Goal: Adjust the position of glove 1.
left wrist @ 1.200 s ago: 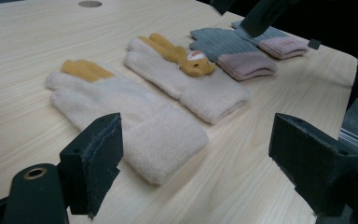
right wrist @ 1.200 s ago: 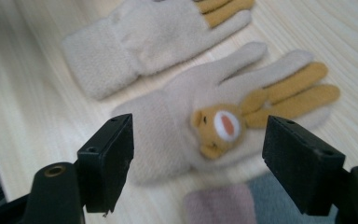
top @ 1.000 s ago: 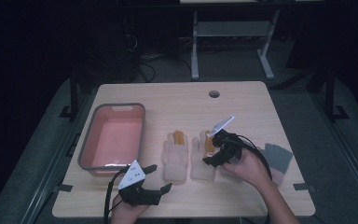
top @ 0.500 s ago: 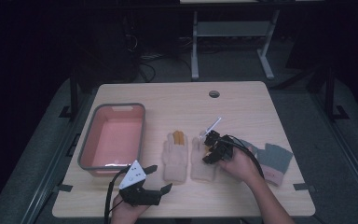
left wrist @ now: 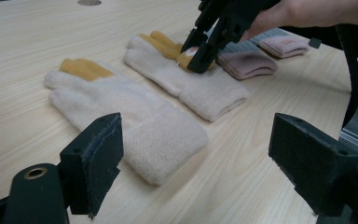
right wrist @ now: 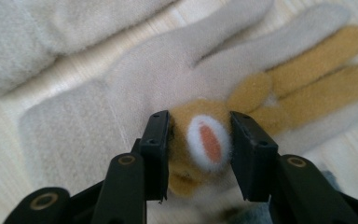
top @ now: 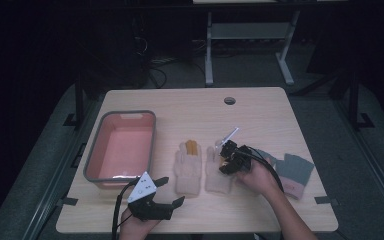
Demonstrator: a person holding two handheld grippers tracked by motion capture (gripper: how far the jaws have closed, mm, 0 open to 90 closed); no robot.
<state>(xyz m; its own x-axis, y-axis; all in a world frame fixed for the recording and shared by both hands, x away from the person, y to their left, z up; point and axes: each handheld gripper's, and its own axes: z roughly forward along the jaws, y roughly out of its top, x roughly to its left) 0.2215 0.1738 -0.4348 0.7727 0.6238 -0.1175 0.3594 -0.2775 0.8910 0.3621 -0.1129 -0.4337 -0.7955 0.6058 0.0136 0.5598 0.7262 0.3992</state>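
We take the pink tub [top: 121, 146] as our landmark: it sits on the table [top: 260, 110] at the left. Just to its right lie two cream gloves side by side, the nearer glove [top: 188, 167] with orange fingertips, then the glove with the animal patch [top: 217, 172]. Farther right still, well away from the tub, lies a grey-green glove pair with pink cuffs [top: 290, 172], partly hidden behind our right hand [top: 257, 175]. Nothing stands between the gloves.

Our right gripper [top: 228, 161] points down onto the second cream glove. In the right gripper view its jaws have just been closing and now stand either side of a raised orange-and-white patch [right wrist: 205, 140] on that glove [right wrist: 121, 93]; the left pad touches the fluff, the right sits just beside it, so we cannot tell if the grip is firm.

Our left gripper [top: 166, 192] rests at the table's near edge, below the tub's right corner, with jaws wide apart and holding nothing.
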